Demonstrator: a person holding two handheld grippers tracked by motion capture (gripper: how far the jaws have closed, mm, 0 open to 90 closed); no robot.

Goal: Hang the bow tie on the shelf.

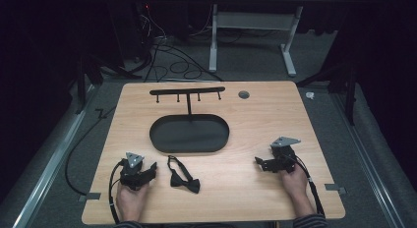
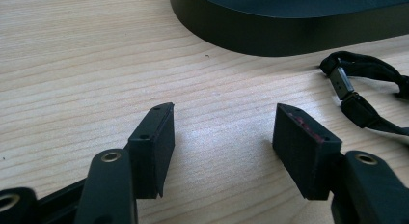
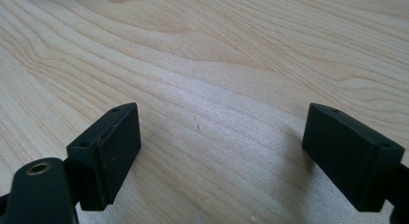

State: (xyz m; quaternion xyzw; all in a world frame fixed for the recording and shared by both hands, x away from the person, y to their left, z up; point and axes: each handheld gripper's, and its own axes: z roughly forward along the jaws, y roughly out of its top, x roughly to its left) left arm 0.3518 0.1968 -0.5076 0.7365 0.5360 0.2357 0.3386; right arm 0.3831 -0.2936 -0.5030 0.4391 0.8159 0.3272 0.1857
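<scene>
Wooden tabletop point(image 1: 255, 188), both grippers resting at its near edge.
Left gripper point(image 1: 151, 170) and right gripper point(image 1: 259, 162): jaws apart, empty. Bow tie point(image 1: 184, 177) lies just beside left gripper, near black tray point(image 1: 189, 134).

On the light wooden table point(image 1: 255, 188) before you, the black fabric bow tie point(image 1: 184, 178) lies just in front of the black oval tray point(image 1: 189, 133) with its hook rail, between your left gripper point(image 1: 151, 168) and right gripper point(image 1: 259, 162), nearer the left.
</scene>
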